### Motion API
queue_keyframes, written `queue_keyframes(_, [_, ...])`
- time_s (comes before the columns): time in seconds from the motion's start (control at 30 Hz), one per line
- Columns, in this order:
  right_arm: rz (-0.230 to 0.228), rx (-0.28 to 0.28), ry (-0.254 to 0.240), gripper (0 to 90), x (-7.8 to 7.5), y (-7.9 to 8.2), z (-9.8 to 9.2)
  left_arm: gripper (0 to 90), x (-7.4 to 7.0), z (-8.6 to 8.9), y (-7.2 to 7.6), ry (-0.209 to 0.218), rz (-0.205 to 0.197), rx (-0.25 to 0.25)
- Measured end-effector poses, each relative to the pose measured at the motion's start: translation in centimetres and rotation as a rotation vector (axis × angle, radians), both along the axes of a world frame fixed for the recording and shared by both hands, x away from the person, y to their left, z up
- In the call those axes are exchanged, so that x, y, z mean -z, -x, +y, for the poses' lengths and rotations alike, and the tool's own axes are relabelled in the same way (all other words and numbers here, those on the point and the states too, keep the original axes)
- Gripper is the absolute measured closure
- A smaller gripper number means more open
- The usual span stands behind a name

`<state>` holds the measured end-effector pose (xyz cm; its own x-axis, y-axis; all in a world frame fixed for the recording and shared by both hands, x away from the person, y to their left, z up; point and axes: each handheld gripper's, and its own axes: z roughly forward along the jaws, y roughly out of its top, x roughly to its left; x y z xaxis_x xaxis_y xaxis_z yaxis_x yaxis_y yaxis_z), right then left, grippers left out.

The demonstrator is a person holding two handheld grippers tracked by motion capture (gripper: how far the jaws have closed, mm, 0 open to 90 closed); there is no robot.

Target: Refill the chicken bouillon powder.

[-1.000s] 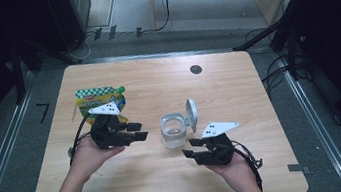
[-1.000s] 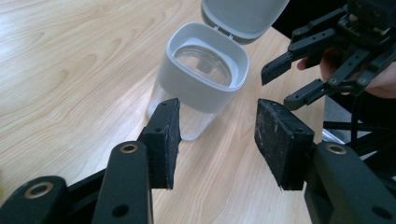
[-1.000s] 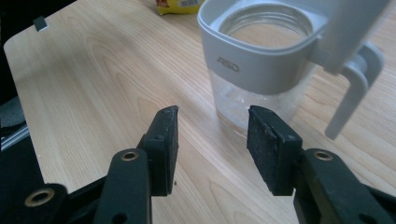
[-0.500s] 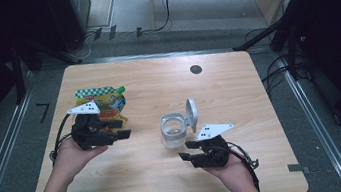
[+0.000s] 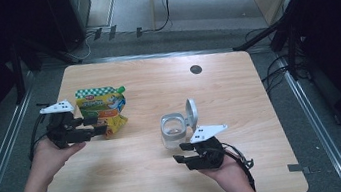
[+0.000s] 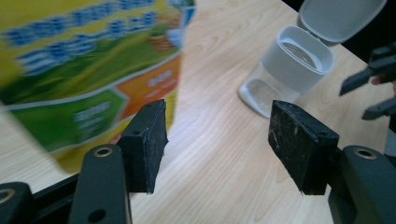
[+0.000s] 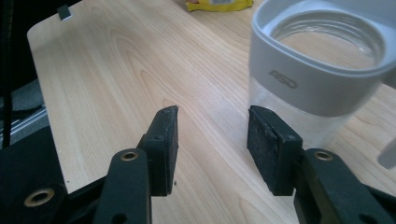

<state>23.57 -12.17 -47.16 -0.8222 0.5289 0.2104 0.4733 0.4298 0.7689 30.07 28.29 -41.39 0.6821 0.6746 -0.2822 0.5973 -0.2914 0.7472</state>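
A yellow-and-green snack pouch [image 5: 102, 110] lies flat at the table's left. My left gripper [image 5: 96, 126] sits at the pouch's near left corner and points right. Its jaws have just been opening and hold nothing. In the left gripper view [image 6: 219, 126] the pouch [image 6: 88, 70] lies beyond the left jaw. A clear container with a grey collar [image 5: 173, 128] stands mid-table with its hinged lid [image 5: 191, 111] up. My right gripper [image 5: 179, 153] is open just in front of the container, pointing left. In the right gripper view [image 7: 212, 116] the container [image 7: 322, 70] is beside the right jaw, not between the jaws.
The wooden table [image 5: 171, 187] has a dark round cable hole [image 5: 196, 69] at the back right. Its left edge [image 5: 48, 158] runs close beside my left hand. Cables trail over the floor behind and to the right of the table.
My left hand has drawn back to the left, away from the container, uncovering the pouch's lower part, and its jaws stand wider. The right gripper, container and lid have stayed put.
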Motion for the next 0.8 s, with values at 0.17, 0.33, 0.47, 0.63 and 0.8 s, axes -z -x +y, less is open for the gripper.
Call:
queue_keyframes(0.17, [-0.001,-0.025,0.005,54.3,0.0,0.2,0.6,38.3,0.3,1.9,-0.2,0.005,0.003,-0.048])
queue_keyframes(0.33, [0.002,-0.033,0.009,54.3,0.1,0.4,0.8,38.7,0.7,3.0,-0.8,-0.028,0.009,-0.094])
queue_keyframes(0.47, [0.004,-0.034,0.007,54.2,0.1,0.4,0.8,38.3,1.0,3.8,-1.1,-0.032,-0.001,-0.113])
queue_keyframes(0.63, [0.006,-0.041,0.012,54.1,0.2,0.6,0.9,37.6,1.4,4.5,-2.1,-0.029,-0.008,-0.12])
queue_keyframes(0.8, [0.008,-0.038,0.015,53.9,0.4,0.8,0.9,37.6,1.5,3.8,-3.2,-0.039,-0.012,-0.096])
